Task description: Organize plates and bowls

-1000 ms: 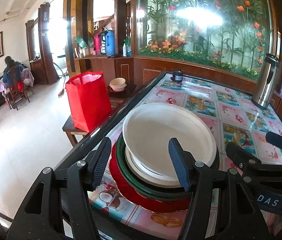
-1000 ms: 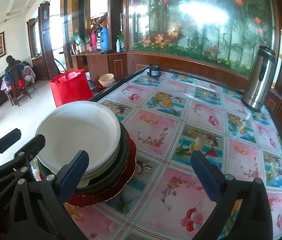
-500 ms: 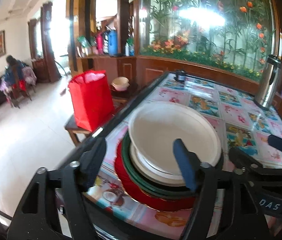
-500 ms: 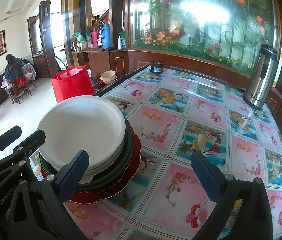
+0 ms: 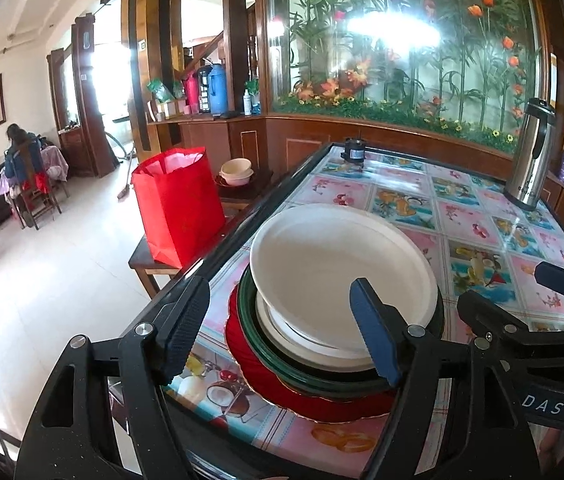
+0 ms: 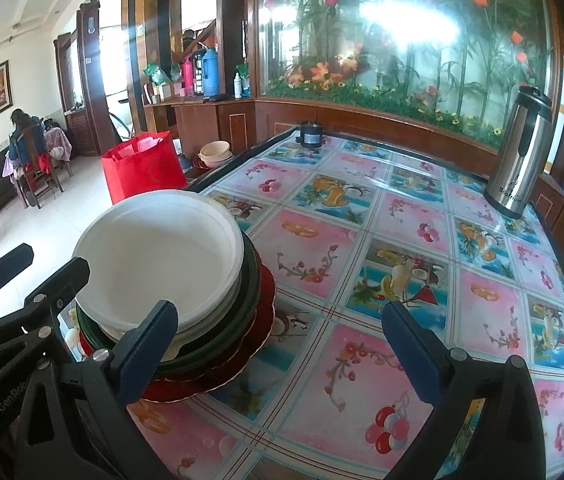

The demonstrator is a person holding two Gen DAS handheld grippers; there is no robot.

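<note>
Both tongs are hanging open and empty as we are facing the stack: left tongs (image 5: 278,332) are straddling the near rim of the white bowl (image 5: 337,268), right tongs (image 6: 282,344) sitting just right of it. We are judging the bowl nests atop a green plate (image 5: 250,320) and red plate (image 5: 321,404) for compactness, at the worktop (image 6: 361,240) edge. Beyond our tongs, a steel flask (image 6: 521,160) is standing well clear; nothing is blocking us.

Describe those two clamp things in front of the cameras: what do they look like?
The left gripper and the right gripper look alike: black plastic frames with cut-out holes and silver screws, each ending in two flat fingers with dark blue ribbed pads. White lettering reads "DAS" on one and, apparently, "GenRobo" on the other. No cables or sleeves are in view.
</note>
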